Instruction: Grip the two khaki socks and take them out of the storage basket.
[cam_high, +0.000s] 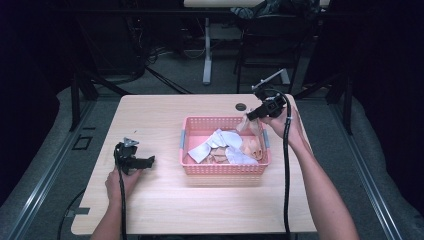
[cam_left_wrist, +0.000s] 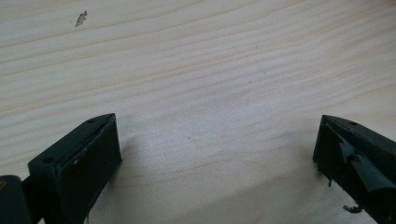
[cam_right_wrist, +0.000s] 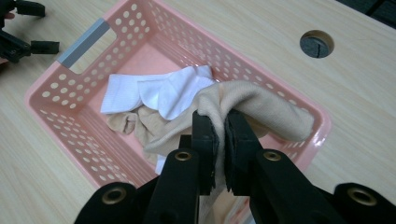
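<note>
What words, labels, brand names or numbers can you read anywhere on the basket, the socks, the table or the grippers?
None: no readable text stands on anything.
Pink perforated plastic basket: holes and a grey handle, no label.
Beige fabric sock pinched in the right gripper: no print.
White fabric socks: plain.
Light wooden table: grain and one small dark speck, no writing.
Left gripper, black fingers: no markings.

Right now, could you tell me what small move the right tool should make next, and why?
Probably lift a little higher: the right tool is shut on the beige sock, which hangs over the pink basket with its tail among the other socks.
</note>
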